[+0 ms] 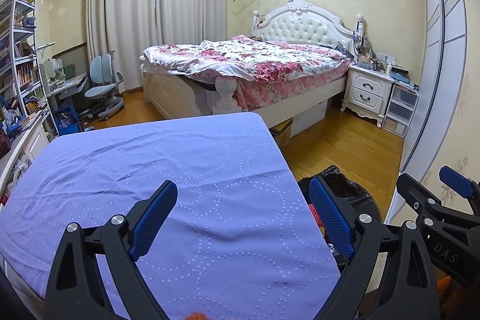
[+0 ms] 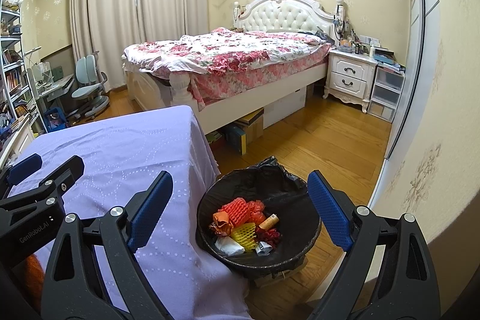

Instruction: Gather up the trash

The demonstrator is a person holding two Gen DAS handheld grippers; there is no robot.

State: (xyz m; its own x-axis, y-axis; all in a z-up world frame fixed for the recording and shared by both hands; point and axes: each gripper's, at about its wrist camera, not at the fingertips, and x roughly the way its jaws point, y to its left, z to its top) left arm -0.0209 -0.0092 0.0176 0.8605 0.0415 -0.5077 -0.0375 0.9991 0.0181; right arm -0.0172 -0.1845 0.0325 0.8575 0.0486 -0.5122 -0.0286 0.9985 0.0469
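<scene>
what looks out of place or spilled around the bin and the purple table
Nothing looks spilled. The trash sits inside the black-lined bin on the floor beside the table, and the purple tablecloth shows only a few wrinkles, with no litter on it. The one untidy spot is the rumpled floral quilt on the bed.

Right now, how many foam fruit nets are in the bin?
2 in plain view, both in the bin: a red net toward the back, a yellow net in front of it. Orange pieces beside the red one may be another; more could lie underneath.
</scene>
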